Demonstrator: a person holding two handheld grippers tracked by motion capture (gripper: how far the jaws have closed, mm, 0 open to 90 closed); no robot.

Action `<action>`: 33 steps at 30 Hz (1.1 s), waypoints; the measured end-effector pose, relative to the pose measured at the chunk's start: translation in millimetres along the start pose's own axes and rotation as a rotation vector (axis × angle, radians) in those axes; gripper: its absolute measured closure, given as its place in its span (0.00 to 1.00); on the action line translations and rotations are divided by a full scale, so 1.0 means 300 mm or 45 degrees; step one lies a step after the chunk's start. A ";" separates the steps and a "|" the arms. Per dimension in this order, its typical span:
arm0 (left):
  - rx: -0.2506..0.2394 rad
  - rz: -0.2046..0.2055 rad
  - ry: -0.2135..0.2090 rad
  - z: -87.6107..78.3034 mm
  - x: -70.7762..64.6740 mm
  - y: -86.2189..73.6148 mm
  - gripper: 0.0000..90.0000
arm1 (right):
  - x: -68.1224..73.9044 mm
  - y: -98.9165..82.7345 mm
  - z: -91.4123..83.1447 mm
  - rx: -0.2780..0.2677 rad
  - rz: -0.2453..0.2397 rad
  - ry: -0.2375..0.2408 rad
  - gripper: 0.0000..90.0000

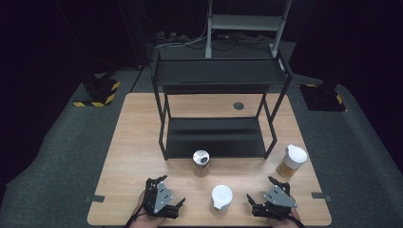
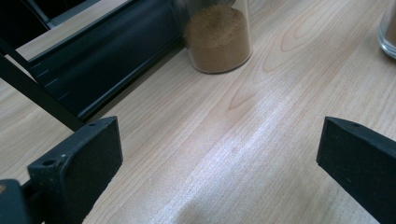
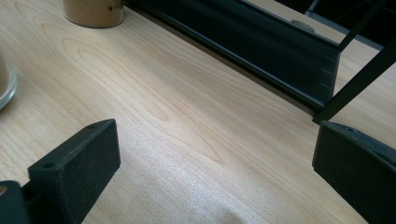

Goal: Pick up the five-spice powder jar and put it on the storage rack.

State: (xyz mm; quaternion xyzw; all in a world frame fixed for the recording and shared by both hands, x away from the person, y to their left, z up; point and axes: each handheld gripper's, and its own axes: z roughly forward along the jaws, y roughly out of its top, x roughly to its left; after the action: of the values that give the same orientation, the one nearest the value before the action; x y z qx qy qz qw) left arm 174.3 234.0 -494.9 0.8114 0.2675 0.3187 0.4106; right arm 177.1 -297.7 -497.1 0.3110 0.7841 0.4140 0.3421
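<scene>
Jaws are standing spread wide on both grippers, with nothing but bare wood between them. The left gripper (image 1: 167, 197) and the right gripper (image 1: 264, 197) are resting low at the near edge of the table (image 1: 138, 142), one on each side of the white-lidded jar (image 1: 221, 198), which is standing upright between them and apart from both.

That jar is sitting nearest to both hands, so it is probably the first thing to be picked up. Just beyond it, slightly left, the metal-lidded jar (image 1: 201, 163) of brown powder is standing right in front of the black shelf rack (image 1: 216, 137); in the left gripper view it is showing as a clear glass wall with powder inside (image 2: 217, 37), close to the rack's lower shelf (image 2: 93, 70). At the far right, the jar with amber contents (image 1: 291, 161) is standing beside the rack's near right leg.

The jars are round and glass-walled, so a pinch taken off-centre is likely to let one slip or twist out. Both hands closing in on the middle jar at once are risking a knock that tips it. Lifting any jar toward the rack is calling for care too: the shelf edge and thin legs are close, and a clipped lid could topple the jar or spill powder.
</scene>
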 end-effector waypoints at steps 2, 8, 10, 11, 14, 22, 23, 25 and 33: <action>0.003 0.001 -0.001 0.001 0.000 0.002 0.01 | -0.002 -0.001 0.000 -0.001 0.013 -0.003 0.00; -0.003 -0.011 -0.002 -0.001 0.003 -0.002 0.01 | -0.005 -0.003 -0.001 -0.005 0.040 -0.011 0.00; -0.004 -0.018 -0.002 -0.001 0.005 -0.002 0.01 | -0.006 -0.003 -0.001 -0.005 0.040 -0.009 0.00; -0.004 -0.020 -0.003 -0.001 0.006 -0.003 0.01 | -0.004 -0.003 -0.001 -0.004 0.040 -0.012 0.00; -0.015 -0.018 -0.004 -0.004 0.006 -0.007 0.01 | -0.004 -0.002 0.000 -0.002 0.040 -0.013 0.00; -0.016 -0.061 -0.019 -0.007 0.021 -0.011 0.01 | -0.014 -0.009 -0.005 -0.015 0.067 -0.004 0.00; -0.017 -0.069 -0.021 -0.009 0.027 -0.013 0.01 | -0.014 -0.011 -0.005 -0.018 0.069 -0.005 0.00; -0.031 -0.105 -0.028 -0.011 0.037 -0.020 0.01 | -0.014 -0.011 -0.006 -0.018 0.072 -0.006 0.00; -0.058 -0.140 -0.043 -0.026 0.055 -0.037 0.00 | -0.012 -0.008 -0.005 -0.013 0.058 -0.003 0.00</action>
State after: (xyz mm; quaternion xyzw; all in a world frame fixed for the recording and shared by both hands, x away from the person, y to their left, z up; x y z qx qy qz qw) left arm 177.5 255.2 -495.7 0.7911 0.2972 0.2881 0.4504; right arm 177.6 -302.2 -497.5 0.3276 0.7743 0.4253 0.3350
